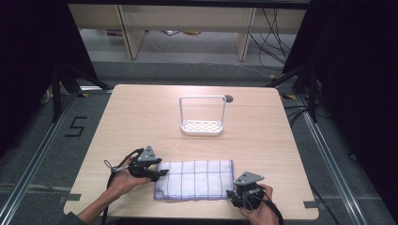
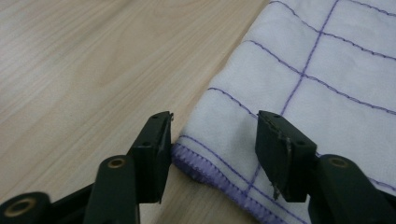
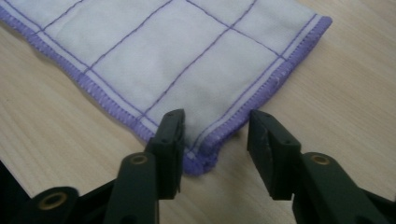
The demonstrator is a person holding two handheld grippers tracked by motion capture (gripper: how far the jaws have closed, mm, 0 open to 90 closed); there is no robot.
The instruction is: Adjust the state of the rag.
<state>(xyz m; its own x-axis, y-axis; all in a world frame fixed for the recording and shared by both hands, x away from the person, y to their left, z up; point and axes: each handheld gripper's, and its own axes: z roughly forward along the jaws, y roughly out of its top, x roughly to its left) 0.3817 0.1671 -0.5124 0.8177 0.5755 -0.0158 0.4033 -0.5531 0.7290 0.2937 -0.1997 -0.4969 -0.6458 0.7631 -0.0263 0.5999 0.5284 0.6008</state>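
Note:
A white cloth (image 1: 195,180) with purple grid lines and a purple hem lies flat near the table's front edge. My left gripper (image 1: 161,174) sits at the cloth's near left corner. In the left gripper view its jaws (image 2: 217,149) stand apart, straddling the folded hem of the cloth (image 2: 299,79), and the pads do not press on it. My right gripper (image 1: 232,192) is at the cloth's near right corner. In the right gripper view its jaws (image 3: 219,144) are open around the corner of the cloth (image 3: 187,51), low over the tabletop.
A white wire-framed rack (image 1: 202,117) with a perforated base stands at the table's middle, beyond the cloth. A small dark hole (image 1: 228,99) is in the tabletop behind it. Bare wood (image 1: 141,122) lies between rack and cloth. Shelving and cables stand beyond the far edge.

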